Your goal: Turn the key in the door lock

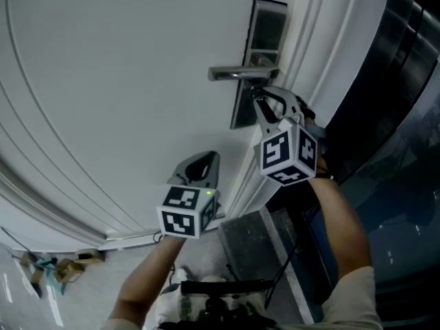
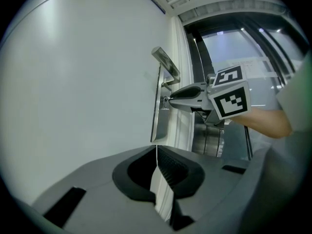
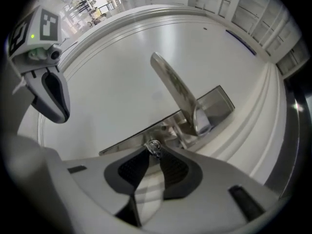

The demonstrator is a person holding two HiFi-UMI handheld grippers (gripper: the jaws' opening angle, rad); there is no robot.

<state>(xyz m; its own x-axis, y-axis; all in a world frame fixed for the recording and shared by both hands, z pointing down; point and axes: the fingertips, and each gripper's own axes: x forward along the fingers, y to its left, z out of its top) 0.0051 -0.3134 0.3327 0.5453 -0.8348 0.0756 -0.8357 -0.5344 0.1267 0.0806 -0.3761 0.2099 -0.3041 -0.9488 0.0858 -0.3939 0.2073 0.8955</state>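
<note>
Key [image 3: 154, 145] is pinched at the right gripper [image 3: 154, 151] tips against the lock plate [image 3: 127, 143]; left gripper [image 2: 157, 150] closed, empty.

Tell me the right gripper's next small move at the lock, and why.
Probably roll the right gripper about its pointing line to turn the key: its jaws pinch the key, seated in the lock plate under the handle.

The right hand-held gripper [image 1: 260, 102] is tip-first at the lock plate [image 1: 240, 115], below the lever handle [image 1: 237, 73].
</note>
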